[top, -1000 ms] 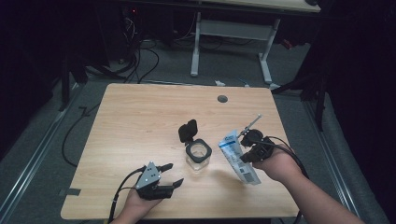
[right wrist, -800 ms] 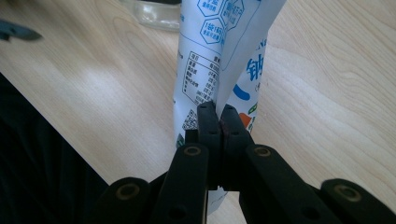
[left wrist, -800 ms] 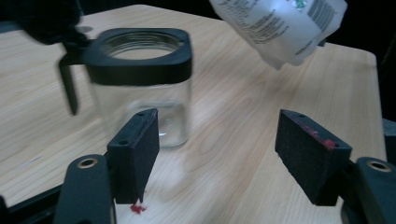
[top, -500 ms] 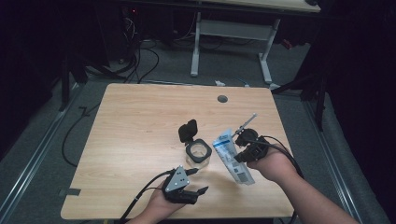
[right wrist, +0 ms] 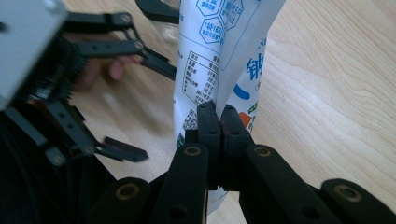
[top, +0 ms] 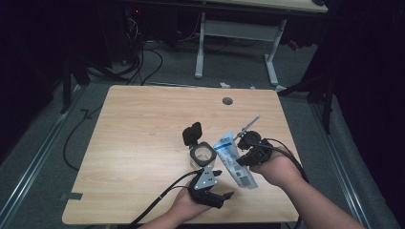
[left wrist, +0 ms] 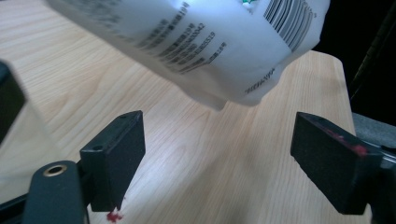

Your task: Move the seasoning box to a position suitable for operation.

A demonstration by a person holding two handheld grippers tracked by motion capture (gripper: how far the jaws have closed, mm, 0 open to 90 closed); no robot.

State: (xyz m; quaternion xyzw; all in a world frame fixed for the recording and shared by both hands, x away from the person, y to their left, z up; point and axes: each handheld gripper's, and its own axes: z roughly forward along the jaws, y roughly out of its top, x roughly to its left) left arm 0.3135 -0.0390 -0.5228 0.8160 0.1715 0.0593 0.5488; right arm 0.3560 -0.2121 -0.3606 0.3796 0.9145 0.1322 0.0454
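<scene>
Two grippers, one pouch and one jar are counted on the single wooden table. The pouch is white with blue print and a barcode. It is held above the table by the right gripper, whose jaws are pressed together on a fold of its edge, as is seen in the right gripper view, where the film is pinched between the two black pads. In the high view the long axis of the pouch is seen to run diagonally: one end points up and left toward the jar, and the barcode end points down and right toward the near edge of the table. It is tilted rather than flat, though how steeply cannot be judged well from above.

The jar is clear and stands upright near the middle of the table, just left of the pouch. A black lid is seen raised at its far side; whether it is hinged to the jar cannot be told.

The left gripper is held near the front edge of the table, below the jar and beside the lower end of the pouch. Its jaws are spread wide with nothing between them. In the left gripper view the barcode end of the pouch is seen hanging above and beyond the two separated jaws, clear of both.

A thin stick is seen projecting up and right from beyond the right gripper.
</scene>
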